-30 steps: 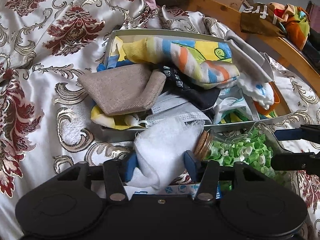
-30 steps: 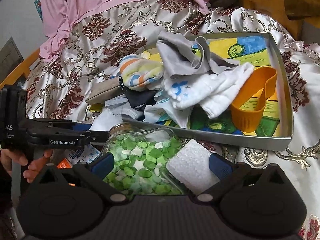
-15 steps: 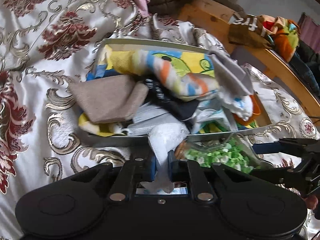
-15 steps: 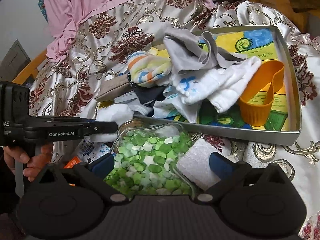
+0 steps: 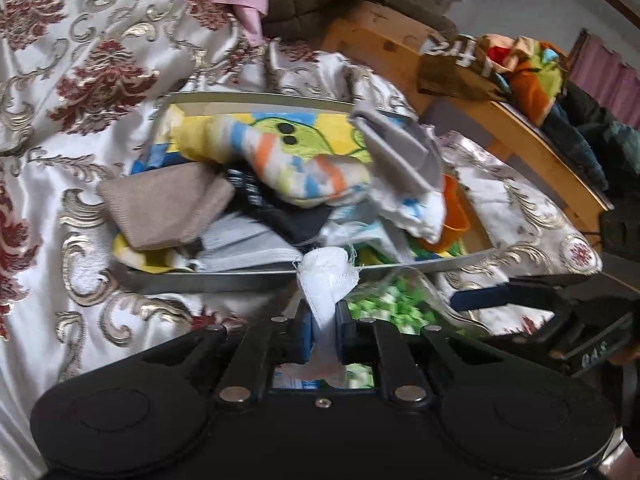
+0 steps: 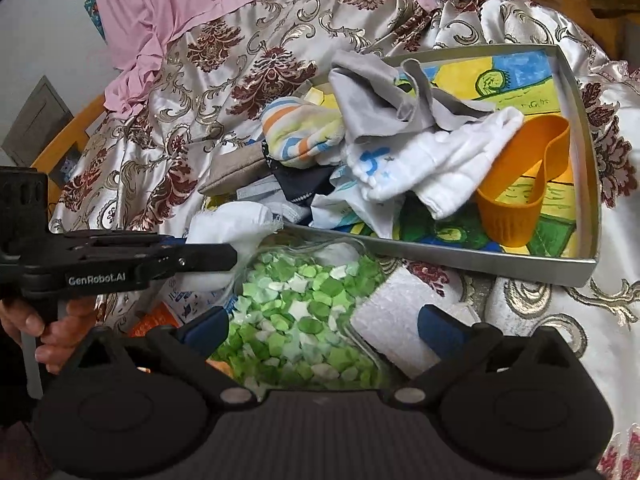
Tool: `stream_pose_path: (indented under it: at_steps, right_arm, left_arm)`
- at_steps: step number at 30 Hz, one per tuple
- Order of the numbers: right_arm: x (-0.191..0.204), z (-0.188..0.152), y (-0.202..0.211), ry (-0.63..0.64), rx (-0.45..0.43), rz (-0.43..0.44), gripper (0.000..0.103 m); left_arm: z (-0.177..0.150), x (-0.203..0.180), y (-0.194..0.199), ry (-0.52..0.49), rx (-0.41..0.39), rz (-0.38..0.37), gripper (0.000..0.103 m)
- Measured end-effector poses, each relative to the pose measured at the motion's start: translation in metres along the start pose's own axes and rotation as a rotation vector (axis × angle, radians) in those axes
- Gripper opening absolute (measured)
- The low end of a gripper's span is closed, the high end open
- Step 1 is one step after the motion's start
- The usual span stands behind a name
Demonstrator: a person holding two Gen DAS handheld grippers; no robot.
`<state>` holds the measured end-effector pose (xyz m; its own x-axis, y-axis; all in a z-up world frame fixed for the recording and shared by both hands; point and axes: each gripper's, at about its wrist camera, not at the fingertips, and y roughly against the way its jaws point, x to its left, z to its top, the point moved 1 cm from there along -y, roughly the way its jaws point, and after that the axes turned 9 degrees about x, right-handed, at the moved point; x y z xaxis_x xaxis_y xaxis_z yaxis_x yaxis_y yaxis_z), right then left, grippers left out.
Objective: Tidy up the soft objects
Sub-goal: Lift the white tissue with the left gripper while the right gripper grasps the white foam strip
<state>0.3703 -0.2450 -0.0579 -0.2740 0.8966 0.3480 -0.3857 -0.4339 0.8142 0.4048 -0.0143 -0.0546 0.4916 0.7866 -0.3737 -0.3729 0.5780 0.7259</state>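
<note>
My left gripper [image 5: 324, 320] is shut on a white gauze cloth [image 5: 326, 276], which bunches above its fingertips just in front of the tray's near rim. Seen from the side in the right wrist view, the left gripper [image 6: 224, 258] holds that cloth [image 6: 228, 224] off the bedspread. The metal tray [image 5: 208, 280] carries a striped sock [image 5: 296, 168], a grey cloth [image 5: 400, 152], a tan pouch [image 5: 168, 208] and a white sock [image 6: 432, 172]. My right gripper [image 6: 324, 328] stands open, with a glass jar of green bits [image 6: 304, 312] and a white foam block [image 6: 392, 324] between its fingers.
An orange silicone band [image 6: 516, 200] lies in the tray's right part [image 6: 440, 252]. Everything rests on a floral satin bedspread [image 5: 80, 80]. A wooden frame with piled clothes [image 5: 520, 64] stands at the far right. A hand [image 6: 44, 328] grips the left tool's handle.
The left jaws closed on the white cloth, squeezing it thin, and raised it toward the tray's near rim. The right gripper stayed around the jar and foam block.
</note>
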Motion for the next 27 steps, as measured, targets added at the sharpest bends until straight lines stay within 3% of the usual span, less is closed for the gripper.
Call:
stream_pose_path:
  at_steps: [12,21,27]
  right_arm:
    - [-0.017,-0.010,0.016,0.087,0.071,0.014,0.103]
    - [-0.014,-0.022,0.023,0.223,0.130,-0.144,0.101]
    - [-0.005,-0.027,0.009,0.303,0.153,-0.269,0.090]
  left_arm:
    - [-0.003,-0.006,-0.003,-0.006,-0.001,0.008,0.012]
    - [-0.003,-0.006,-0.003,-0.005,-0.002,0.010,0.012]
    - [-0.004,-0.009,-0.003,-0.025,-0.008,0.023,0.013]
